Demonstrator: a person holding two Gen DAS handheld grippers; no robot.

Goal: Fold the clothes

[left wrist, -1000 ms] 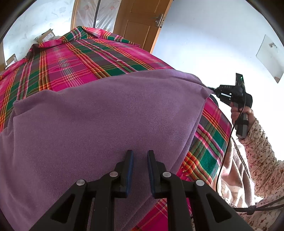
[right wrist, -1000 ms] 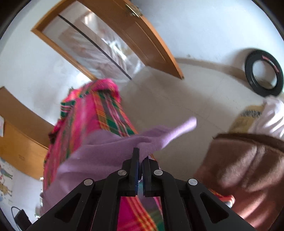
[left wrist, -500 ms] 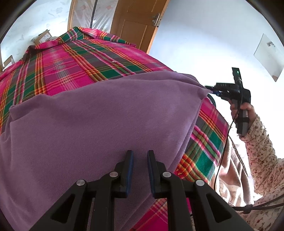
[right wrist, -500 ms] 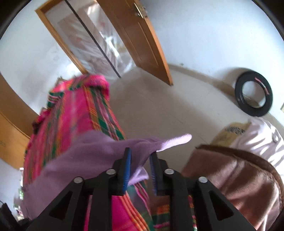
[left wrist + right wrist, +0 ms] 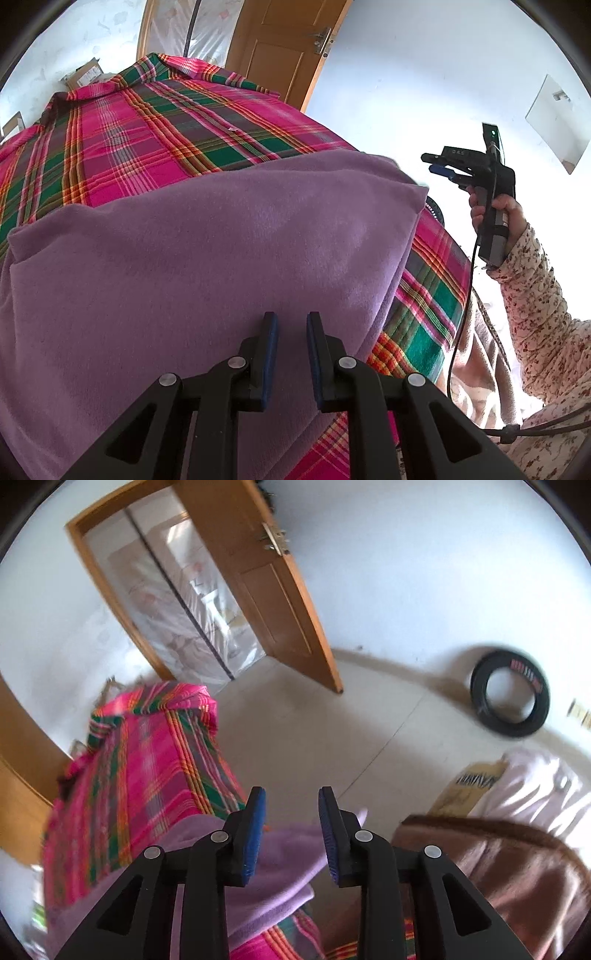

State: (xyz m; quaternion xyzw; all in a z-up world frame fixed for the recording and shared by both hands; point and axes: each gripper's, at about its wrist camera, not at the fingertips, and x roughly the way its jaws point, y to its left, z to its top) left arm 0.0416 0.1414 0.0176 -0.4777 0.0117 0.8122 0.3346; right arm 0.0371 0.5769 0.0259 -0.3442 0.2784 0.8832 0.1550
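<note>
Much of the purple cloth (image 5: 207, 266) is cut off for you: in the left wrist view it runs out of frame at the left and bottom, and your left gripper (image 5: 291, 321) covers its near part. What carries the plaid sheet (image 5: 155, 136) under it is hidden, so you cannot tell bed from bench.

The cloth lies flat on the sheet, its right corner (image 5: 421, 192) close to the sheet's right edge. Your left fingers (image 5: 269, 332) are a little apart above the cloth, pinching nothing; whether they touch it is unclear.

Your right gripper (image 5: 443, 164) hangs in the air to the right of that corner, clear of it, held by a hand (image 5: 495, 210) in a floral sleeve. In the right wrist view the right gripper (image 5: 291, 797) has its fingers spread wide and empty, with a strip of the cloth (image 5: 273, 867) below them. This view is blurred.

Beyond the sheet's edge the floor (image 5: 314, 738) is open as far as the door (image 5: 266, 579) and a black tyre (image 5: 509, 694). A brown blanket (image 5: 491, 871) lies at lower right.
</note>
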